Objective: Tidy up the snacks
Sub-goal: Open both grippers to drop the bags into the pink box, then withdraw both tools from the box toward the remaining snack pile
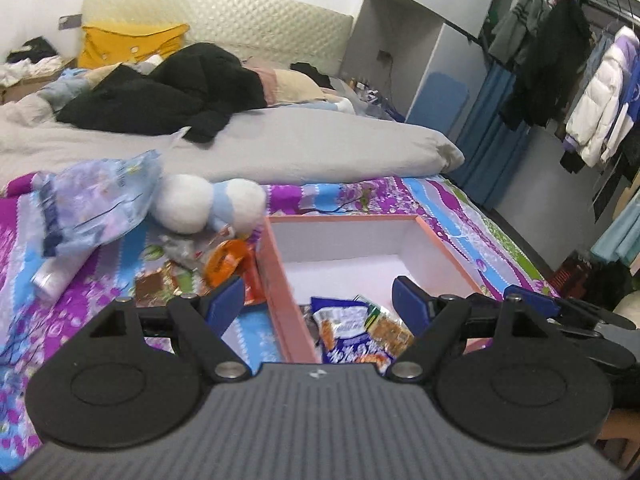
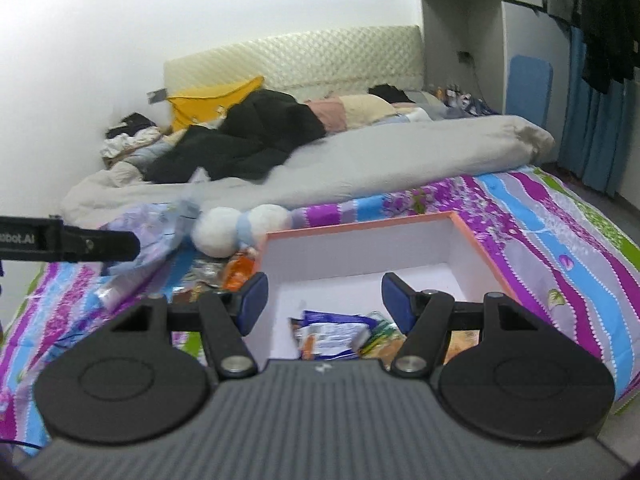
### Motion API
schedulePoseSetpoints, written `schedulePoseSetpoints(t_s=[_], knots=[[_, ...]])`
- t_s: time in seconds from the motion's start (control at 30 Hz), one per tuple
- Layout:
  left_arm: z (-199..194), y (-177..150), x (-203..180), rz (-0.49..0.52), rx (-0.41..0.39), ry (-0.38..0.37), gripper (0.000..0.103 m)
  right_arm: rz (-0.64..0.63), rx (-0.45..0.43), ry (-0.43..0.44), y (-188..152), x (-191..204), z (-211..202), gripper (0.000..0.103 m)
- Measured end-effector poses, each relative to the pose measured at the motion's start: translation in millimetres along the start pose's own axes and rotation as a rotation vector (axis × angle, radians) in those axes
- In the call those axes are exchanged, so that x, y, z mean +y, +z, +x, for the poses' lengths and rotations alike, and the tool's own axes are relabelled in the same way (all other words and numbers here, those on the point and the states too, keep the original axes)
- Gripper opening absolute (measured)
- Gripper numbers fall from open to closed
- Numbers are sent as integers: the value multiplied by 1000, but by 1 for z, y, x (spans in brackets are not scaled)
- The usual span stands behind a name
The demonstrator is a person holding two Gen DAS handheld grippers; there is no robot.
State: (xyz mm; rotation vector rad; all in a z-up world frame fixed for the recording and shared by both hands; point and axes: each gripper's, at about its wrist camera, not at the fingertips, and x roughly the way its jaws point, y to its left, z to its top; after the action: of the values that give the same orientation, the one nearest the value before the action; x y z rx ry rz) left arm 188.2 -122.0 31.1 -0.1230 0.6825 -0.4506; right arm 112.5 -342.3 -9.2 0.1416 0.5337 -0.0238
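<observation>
On the bed, over a purple, blue and white floral sheet (image 1: 448, 208), stood an orange-rimmed box (image 1: 280, 276) with a white interior. Left gripper (image 1: 320, 304): jaws spread wide with nothing between the blue pads, held above the box's left wall, one finger outside the box and the other over its floor. Right gripper (image 2: 324, 300): jaws likewise apart and empty, held above the near part of the same box; in the left wrist view part of it showed at the right edge, just beside the left gripper. Snacks already in the box: a blue-and-white snack bag (image 1: 352, 332) lay flat on the near floor, touching a green-edged packet (image 1: 390, 328) to its right; the far half of the floor was bare. Snacks outside the box, on the sheet to its left: an orange packet (image 1: 226, 262) close against the outer wall, a brown-and-gold packet (image 1: 154, 284) nearer the camera, and a silvery wrapper (image 1: 182, 250) behind them. A pale translucent plastic bag (image 1: 96, 204) lay farther left, touching a white-and-blue plush toy (image 1: 208, 204). Behind these lay a grey duvet (image 1: 304, 152), a black coat (image 1: 180, 92) and a yellow pillow (image 1: 128, 42) against the cream headboard (image 1: 224, 12). Clothes (image 1: 600, 92) hung on a rack at the right.
</observation>
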Motion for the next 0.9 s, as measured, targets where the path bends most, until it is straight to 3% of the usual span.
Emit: schedulePoseSetpoints(t_s=[0.37, 0.9], knots=[[-75, -57, 58, -81, -43, 52, 84, -46, -35, 51, -38, 64, -34, 65], [-77, -119, 115, -241, -26, 103, 84, -174, -2, 98, -86, 118, -29, 65]])
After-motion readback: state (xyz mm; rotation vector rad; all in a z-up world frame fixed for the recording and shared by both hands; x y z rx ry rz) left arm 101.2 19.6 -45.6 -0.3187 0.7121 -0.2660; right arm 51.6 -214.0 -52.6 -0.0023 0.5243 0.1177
